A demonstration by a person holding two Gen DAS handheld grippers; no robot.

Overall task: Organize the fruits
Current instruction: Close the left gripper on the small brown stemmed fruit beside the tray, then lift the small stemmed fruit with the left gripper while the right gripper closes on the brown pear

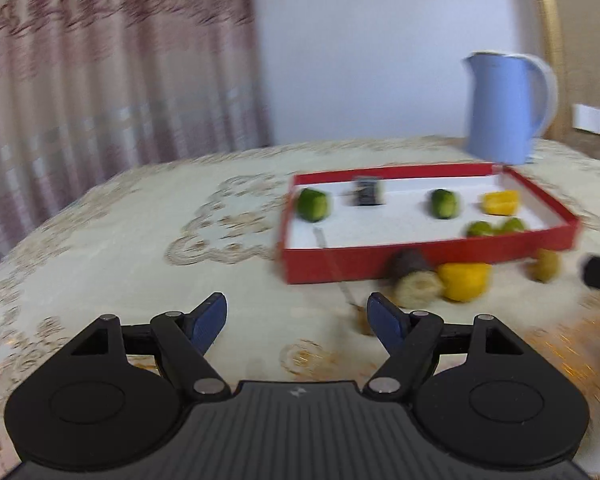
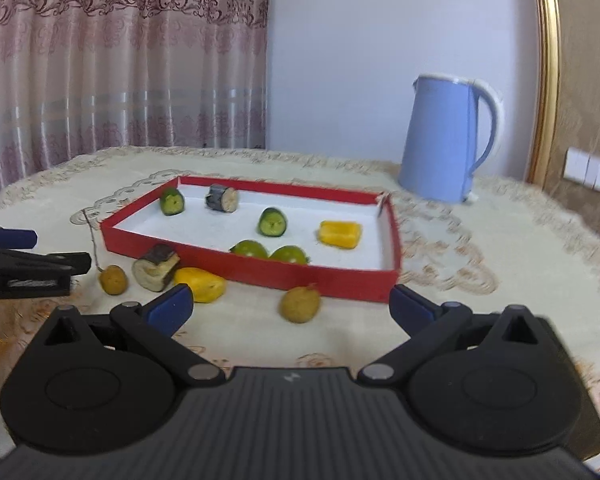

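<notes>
Through the left wrist camera, I am seeing my left hand-held gripper [image 1: 298,320] hanging released over the cloth-covered surface [image 1: 120,260], nothing between its blue pads [image 1: 208,320]. Everything is smearing with blur. Ahead and to the right a red tray [image 1: 420,264] is lying on the surface, holding two green cucumber chunks [image 1: 313,205], a dark chunk [image 1: 366,192], a yellow piece [image 1: 500,202] and two limes [image 1: 480,229]. Just in front of the tray's near wall a brown-skinned chunk [image 1: 414,280] is touching a yellow fruit [image 1: 464,280], and a small brownish fruit [image 1: 545,266] is sitting further right. A blue kettle [image 1: 504,108] is standing behind the tray.

From the right wrist camera, sharper, my right hand-held gripper [image 2: 292,306] is spreading wide and empty, with a round brownish fruit [image 2: 300,304] lying on the surface between its pads [image 2: 172,306], not touched by them. The tray [image 2: 260,270] is sitting just beyond, the same fruits resting on its white floor. Left of it the brown-skinned chunk [image 2: 156,270] is leaning against the yellow fruit [image 2: 202,284], another small brownish fruit [image 2: 113,280] beside them. The left hand-held gripper [image 2: 32,256] is reaching in from the left edge, near that small fruit.
</notes>
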